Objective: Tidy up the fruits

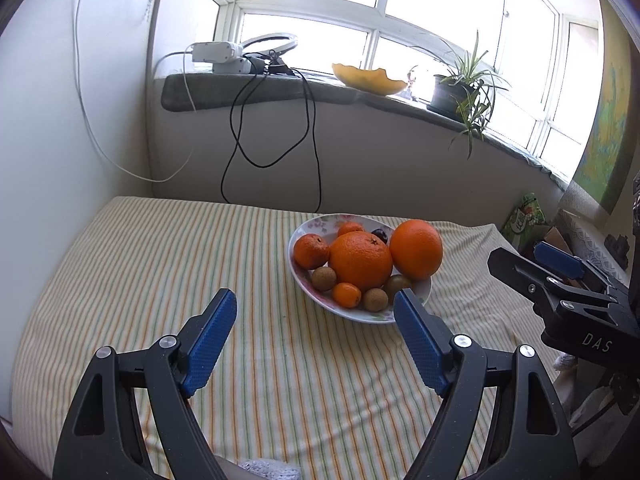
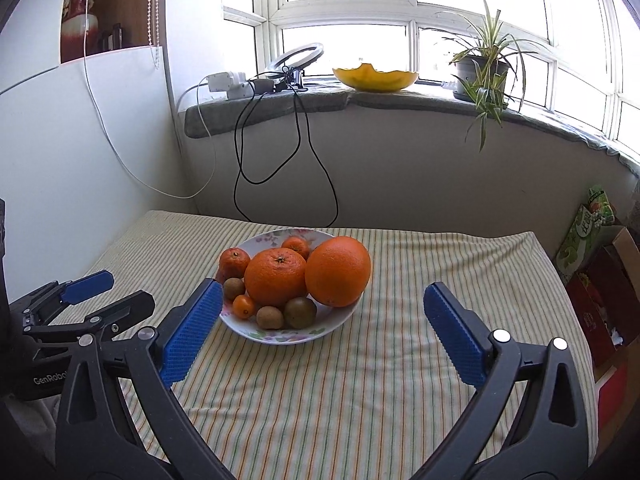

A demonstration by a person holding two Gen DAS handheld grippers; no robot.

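Sitting at the plate's (image 2: pixel 256 334) three o'clock, the largest orange (image 2: pixel 338 270) looks heavy, firm and rollable, best pinched across its middle. Kiwis (image 2: pixel 300 312) at six o'clock seem softer; the kumquat (image 2: pixel 244 306) is light. Both the left gripper (image 1: pixel 314 344) and right gripper (image 2: pixel 322 332) are spread, empty. "DAS" and "GenRobo" are readable on the grippers' bodies.

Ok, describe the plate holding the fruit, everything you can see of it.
The plate is a shallow white dish, seemingly ceramic, with pink and green flower prints along its rim. It sits flat on the striped cloth, near the table's middle, heaped with oranges, tangerines and brown kiwis. Neither gripper touches it.
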